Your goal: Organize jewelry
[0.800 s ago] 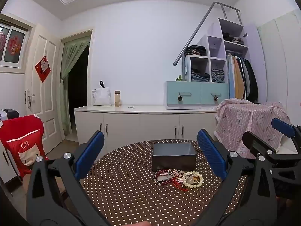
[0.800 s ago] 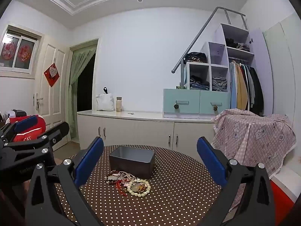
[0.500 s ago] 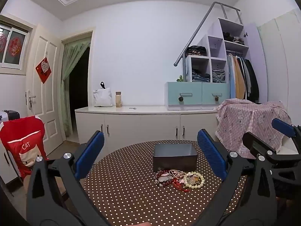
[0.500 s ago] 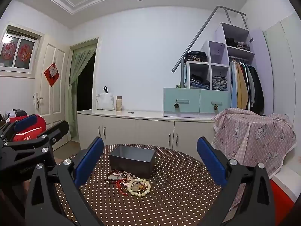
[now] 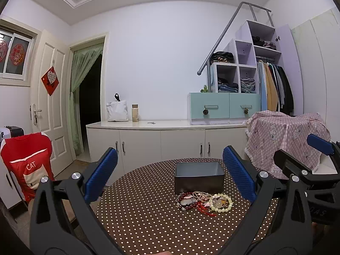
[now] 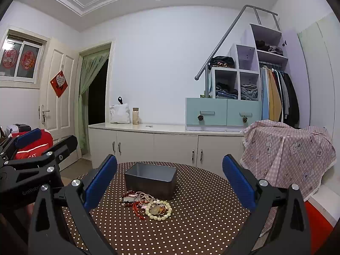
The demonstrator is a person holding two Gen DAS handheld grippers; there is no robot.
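A heap of jewelry (image 5: 204, 202) lies on the round brown polka-dot table (image 5: 148, 212): a pale bead bracelet (image 5: 221, 203), dark red beads and red cords. It also shows in the right wrist view (image 6: 148, 204), with the pale bracelet (image 6: 159, 210) nearest. A dark grey open box (image 5: 199, 179) stands just behind the heap; it shows in the right wrist view too (image 6: 151, 179). My left gripper (image 5: 170, 176) is open and empty, held above the table's near side, left of the heap. My right gripper (image 6: 170, 176) is open and empty, to the heap's right.
A red-covered chair (image 5: 27, 161) stands left of the table. A pink checked cloth (image 6: 291, 155) covers furniture on the right. White cabinets (image 5: 165, 140) with a bag and a bottle run along the back wall.
Both views have shifted very slightly; the heap and box sit a touch lower in the left view. Nothing was grasped or moved on the table.
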